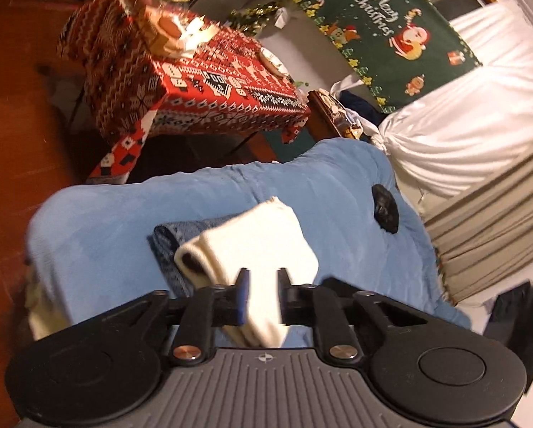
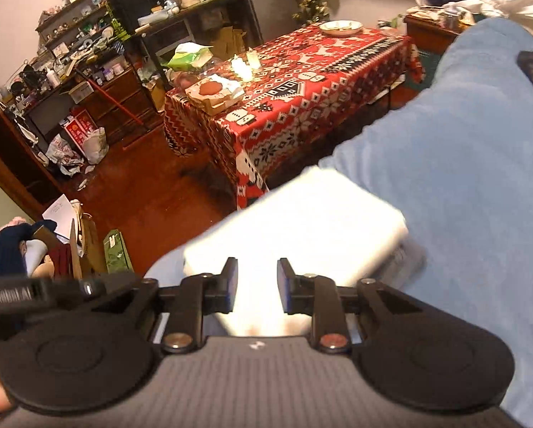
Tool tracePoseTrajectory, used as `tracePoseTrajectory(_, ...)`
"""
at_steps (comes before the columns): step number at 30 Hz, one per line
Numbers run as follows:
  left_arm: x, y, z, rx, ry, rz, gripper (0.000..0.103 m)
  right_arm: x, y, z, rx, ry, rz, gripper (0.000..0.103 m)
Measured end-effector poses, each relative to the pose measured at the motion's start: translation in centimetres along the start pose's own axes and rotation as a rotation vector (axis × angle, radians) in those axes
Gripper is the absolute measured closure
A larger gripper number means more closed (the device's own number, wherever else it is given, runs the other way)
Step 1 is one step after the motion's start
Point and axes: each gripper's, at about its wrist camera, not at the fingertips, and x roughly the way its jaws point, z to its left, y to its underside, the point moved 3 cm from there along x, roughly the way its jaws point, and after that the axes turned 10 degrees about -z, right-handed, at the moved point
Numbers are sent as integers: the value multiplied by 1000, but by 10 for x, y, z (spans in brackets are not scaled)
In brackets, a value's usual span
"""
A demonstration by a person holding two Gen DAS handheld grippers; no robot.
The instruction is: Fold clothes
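Both claws, left (image 1: 262,278) and right (image 2: 254,271), stand parted, gripping nothing. White garment (image 1: 255,246) lies folded on jeans (image 1: 166,246) atop blue blanket (image 1: 98,228): probably soft, light, floppy; best pinched at an edge.

A desk (image 2: 337,82) under a red patterned cloth (image 1: 209,82) stands on a wooden floor (image 2: 152,199). On it lie a white plate (image 2: 341,27) at the far end and an open box (image 2: 214,94) with a round brown thing inside near the other end. A green Christmas banner (image 1: 380,25) hangs on the wall. White drapes (image 1: 473,114) hang beside it. Crowded shelves (image 2: 84,46) line the far wall, with a white bag (image 2: 96,144) on the floor below. A small black object (image 1: 385,208) lies on a blue blanket (image 1: 302,185).
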Motion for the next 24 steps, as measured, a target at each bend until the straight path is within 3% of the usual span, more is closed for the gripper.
tracePoseTrajectory(4,-30,22,-10,89,-47,-14,57,-54,40,3,13,32,-23,58)
tracePoseTrajectory(6,-42,33,-10,130,-71,-16,41,-81,61,5,16,56,-42,37)
tracePoseTrajectory(9,-59,50,-12,180,-76,-6,30,-114,91,9,26,75,-74,14)
tracePoseTrajectory(15,-85,83,-20,357,-102,7,21,-169,140,21,34,140,-105,1)
tracePoseTrajectory(19,-101,101,-25,427,-96,11,17,-205,164,25,28,209,-119,1)
tracePoseTrajectory(24,-120,120,-32,518,-151,-27,12,-233,184,31,17,234,-102,1)
